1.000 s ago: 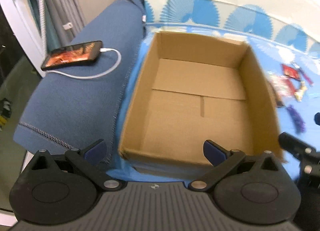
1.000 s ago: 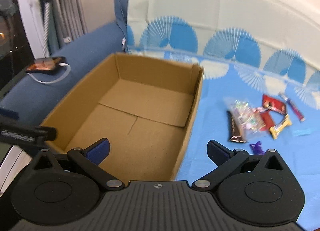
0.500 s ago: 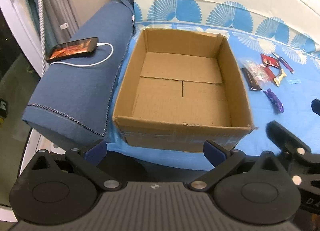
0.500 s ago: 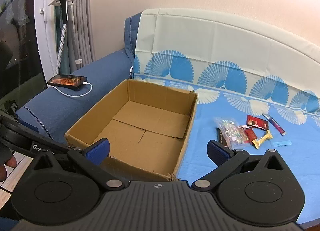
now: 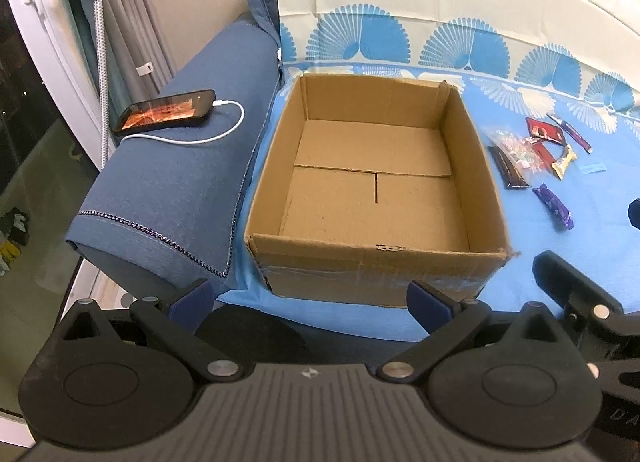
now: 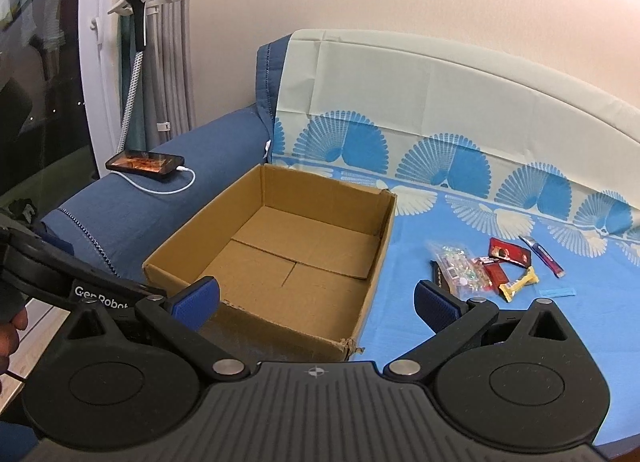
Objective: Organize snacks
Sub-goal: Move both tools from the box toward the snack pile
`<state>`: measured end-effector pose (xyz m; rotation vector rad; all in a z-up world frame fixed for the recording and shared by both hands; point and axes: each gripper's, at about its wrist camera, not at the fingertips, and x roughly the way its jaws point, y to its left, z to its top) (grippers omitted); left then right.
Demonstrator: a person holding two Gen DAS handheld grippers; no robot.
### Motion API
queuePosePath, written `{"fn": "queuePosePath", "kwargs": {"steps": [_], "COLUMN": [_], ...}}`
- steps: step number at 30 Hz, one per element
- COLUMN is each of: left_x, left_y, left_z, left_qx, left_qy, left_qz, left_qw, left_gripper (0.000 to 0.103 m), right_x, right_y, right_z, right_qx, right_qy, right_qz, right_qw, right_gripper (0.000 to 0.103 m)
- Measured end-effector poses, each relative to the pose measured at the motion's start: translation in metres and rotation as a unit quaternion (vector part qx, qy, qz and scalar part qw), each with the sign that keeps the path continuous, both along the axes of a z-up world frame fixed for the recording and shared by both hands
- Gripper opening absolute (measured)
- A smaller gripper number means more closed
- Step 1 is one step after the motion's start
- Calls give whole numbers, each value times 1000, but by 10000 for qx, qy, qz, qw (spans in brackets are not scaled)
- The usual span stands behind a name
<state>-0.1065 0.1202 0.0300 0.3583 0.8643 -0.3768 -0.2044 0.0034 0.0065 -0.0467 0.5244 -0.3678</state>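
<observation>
At centre frame in both views sits the box (image 5: 376, 198), open-topped cardboard, and I can see its whole floor bare: nothing has gone in yet. It rests on the blue sheet (image 6: 460, 326) that covers the sofa seat, right beside the armrest (image 5: 180, 182) at left of frame.

My snacks (image 6: 484, 268) lie in a loose cluster on the sheet at the right of the frame, apart from the box. I make out a clear bag (image 6: 460, 264) of small sweets, a dark bar (image 5: 507, 168) partly under it, a red pack (image 6: 510, 253), a gold-wrapped piece (image 6: 519, 285), a slim stick (image 6: 544, 256) farther back, and a purple bar (image 5: 554, 206) that shows only in the left view, nearest the bottom of that group. A small blue slip (image 6: 557, 292) lies at the right edge of the group; I cannot tell whether it is a snack.

My left tongs (image 5: 310, 298) hang at lower frame in front of the box's near wall, spread wide and holding nothing. My right tongs (image 6: 316, 300) are likewise spread and empty, with the box corner between the tips in the picture and the snacks just past the right tip.

So I judge the job not begun: every piece is left to carry over. A phone (image 5: 164, 115) on a charging cable rests on the armrest, out of my path.
</observation>
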Motion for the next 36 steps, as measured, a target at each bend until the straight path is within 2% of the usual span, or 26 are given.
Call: {"fn": "queuePosePath", "kwargs": {"steps": [4,7,19,36], "left_x": [0,1,2,0], "left_y": [3,5,5,-10], "left_z": [1,2,3,3], "left_qx": [-46,-74,-118,45], "left_qy": [-58,-69,-86,-51], "left_qz": [4,7,9,-69], "left_qw": [10000,9999,9999,10000], "left_gripper": [103,103,103,103], "right_x": [2,0,3,1], "right_y": [3,1,0,-14], "right_z": [1,0,-2,-6], "right_qx": [-95,35,82,362], "right_qy": [66,-47,-32,-102], "right_qz": [35,-3,22,-41], "right_qw": [9999,10000,10000,9993], "right_gripper": [103,103,103,103]}}
